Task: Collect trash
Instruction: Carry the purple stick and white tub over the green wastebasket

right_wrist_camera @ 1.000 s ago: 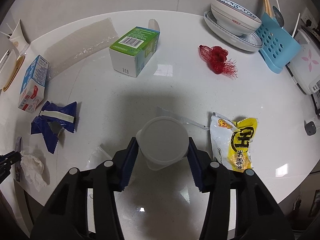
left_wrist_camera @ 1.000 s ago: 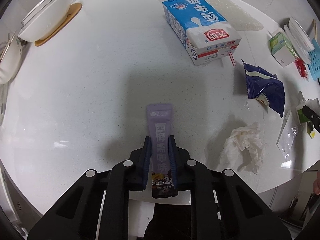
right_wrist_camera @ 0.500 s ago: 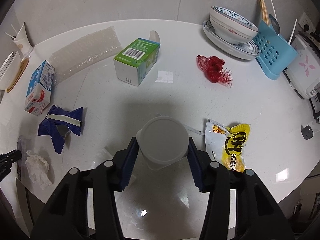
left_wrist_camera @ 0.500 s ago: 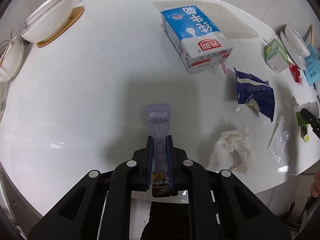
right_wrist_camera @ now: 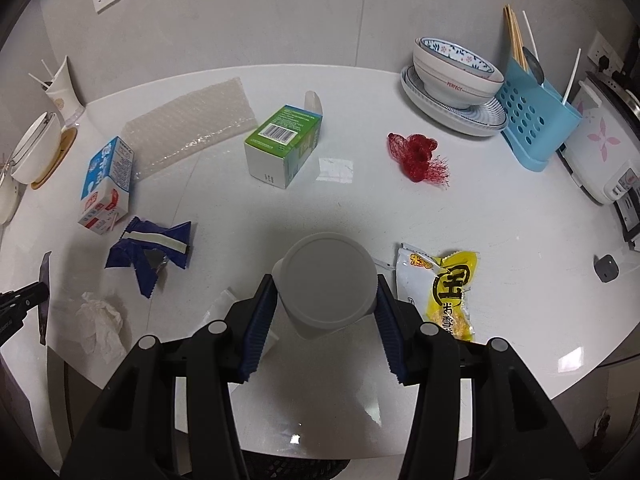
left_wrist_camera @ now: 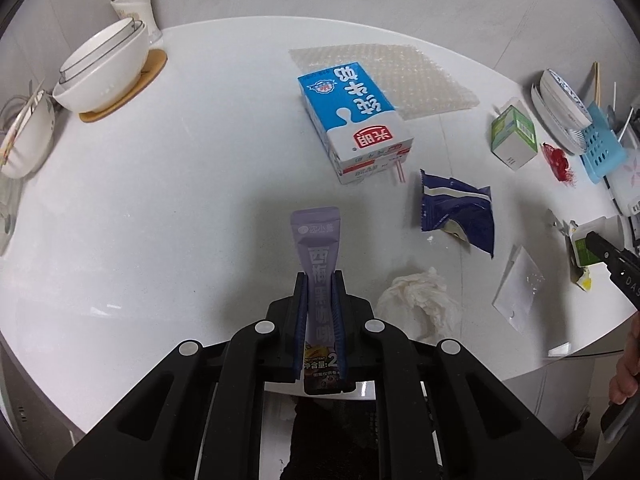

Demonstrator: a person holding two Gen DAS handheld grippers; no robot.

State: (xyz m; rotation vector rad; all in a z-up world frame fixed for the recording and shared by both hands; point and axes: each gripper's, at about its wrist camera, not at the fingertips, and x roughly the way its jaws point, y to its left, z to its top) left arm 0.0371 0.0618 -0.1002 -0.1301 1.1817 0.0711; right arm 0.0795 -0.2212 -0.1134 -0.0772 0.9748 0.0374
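Observation:
My left gripper [left_wrist_camera: 320, 276] is shut on a purple drink sachet [left_wrist_camera: 316, 232], held above the white table [left_wrist_camera: 160, 200]. In the right wrist view my right gripper [right_wrist_camera: 325, 284] is shut on a white lidded plastic cup [right_wrist_camera: 328, 268], also off the table. Loose on the table lie a blue milk carton [left_wrist_camera: 352, 116], a torn blue wrapper [left_wrist_camera: 460, 212], a crumpled tissue [left_wrist_camera: 418, 300], a clear plastic packet [left_wrist_camera: 518, 288], a green box [right_wrist_camera: 284, 144], a red net [right_wrist_camera: 418, 156], a yellow snack bag [right_wrist_camera: 448, 288] and a sheet of bubble wrap [right_wrist_camera: 192, 124].
White bowls on a wooden coaster [left_wrist_camera: 104, 76] and a paper cup [left_wrist_camera: 136, 4] stand at the far left. A patterned bowl on plates [right_wrist_camera: 456, 80], a blue utensil holder [right_wrist_camera: 536, 120] and a rice cooker [right_wrist_camera: 604, 152] line the far right. The table's rounded front edge runs just below both grippers.
Both grippers have risen, each carrying its item up, so the table looks smaller and more of the wall shows. The left jaws have pinched tighter on the sachet.

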